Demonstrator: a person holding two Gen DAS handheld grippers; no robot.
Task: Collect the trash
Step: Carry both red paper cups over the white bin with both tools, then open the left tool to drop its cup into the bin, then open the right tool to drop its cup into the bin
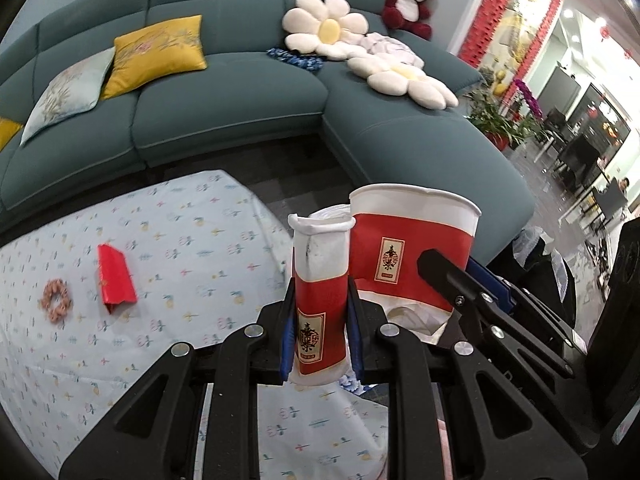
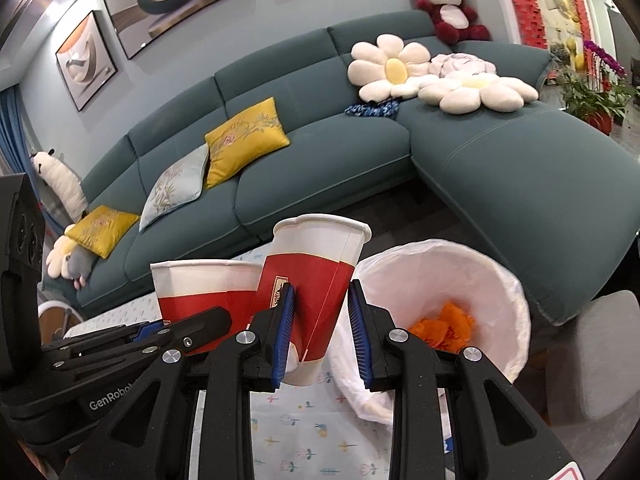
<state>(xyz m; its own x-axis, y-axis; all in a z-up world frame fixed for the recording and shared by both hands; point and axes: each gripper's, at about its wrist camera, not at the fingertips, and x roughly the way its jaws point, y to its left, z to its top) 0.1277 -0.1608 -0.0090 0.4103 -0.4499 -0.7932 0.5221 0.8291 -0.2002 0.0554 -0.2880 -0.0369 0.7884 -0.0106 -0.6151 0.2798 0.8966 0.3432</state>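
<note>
My left gripper (image 1: 320, 328) is shut on a squashed red and white paper cup (image 1: 319, 300), held upright above the table. My right gripper (image 2: 320, 332) holds a second red and white paper cup (image 2: 316, 280); the left pad touches it, and a gap shows at the right pad. That cup (image 1: 412, 248) and the right gripper's fingers (image 1: 460, 280) show just right of mine in the left wrist view. The left gripper's cup (image 2: 204, 296) shows at left in the right wrist view. A white-lined trash bin (image 2: 444, 276) with orange scraps (image 2: 444, 324) sits to the right.
The table has a pale floral cloth (image 1: 160, 240). On it lie a red folded packet (image 1: 116, 274) and a small beaded ring (image 1: 57, 300). A teal sectional sofa (image 1: 240, 104) with cushions stands behind. A grey stool (image 2: 608, 352) is by the bin.
</note>
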